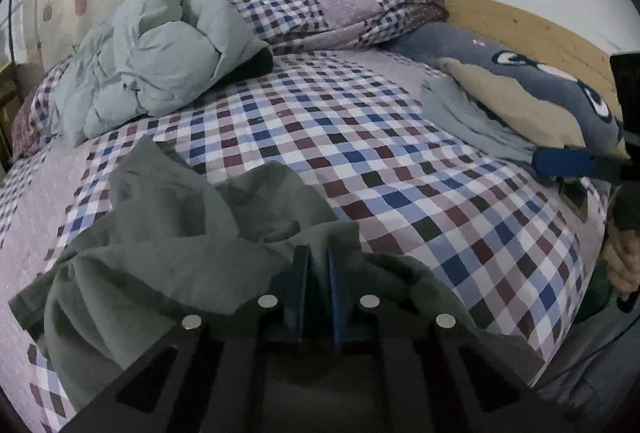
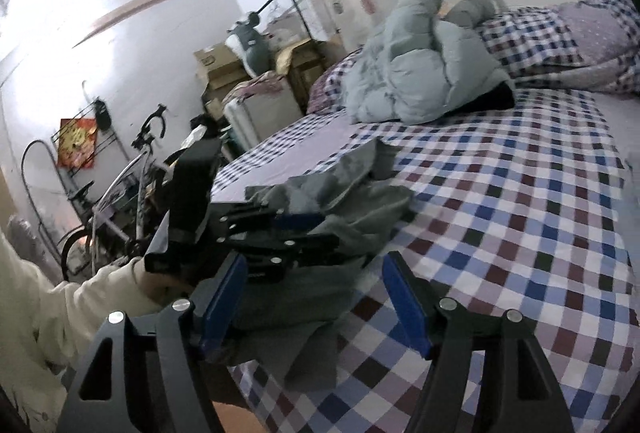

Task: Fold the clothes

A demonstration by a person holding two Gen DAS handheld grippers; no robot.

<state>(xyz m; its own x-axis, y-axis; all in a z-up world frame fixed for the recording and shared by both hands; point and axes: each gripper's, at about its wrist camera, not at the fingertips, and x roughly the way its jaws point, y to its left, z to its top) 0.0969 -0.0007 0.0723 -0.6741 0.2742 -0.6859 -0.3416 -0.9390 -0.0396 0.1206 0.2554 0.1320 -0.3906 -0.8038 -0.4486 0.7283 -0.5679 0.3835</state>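
A crumpled grey-green garment (image 1: 160, 253) (image 2: 360, 201) lies in a heap at the near edge of the bed with the checked sheet (image 1: 360, 153) (image 2: 520, 213). My left gripper (image 1: 318, 265) is shut on a fold of this garment, its blue pads pinching the cloth; from the right wrist view it (image 2: 308, 233) reaches in from the left, held by a hand in a cream sleeve (image 2: 60, 313). My right gripper (image 2: 316, 285) stands open just over the garment's near edge, with nothing pressed between its fingers. One of its blue fingers (image 1: 564, 162) shows at the right of the left wrist view.
A pale blue puffy jacket (image 1: 152, 65) (image 2: 416, 81) lies bunched at the far side. A folded checked quilt (image 1: 340, 9), a grey plush pillow (image 1: 540, 89) and a light blue cloth (image 1: 460, 113) lie by the wooden headboard (image 1: 520, 25). A bicycle (image 2: 132, 173) and boxes (image 2: 224, 65) stand beside the bed.
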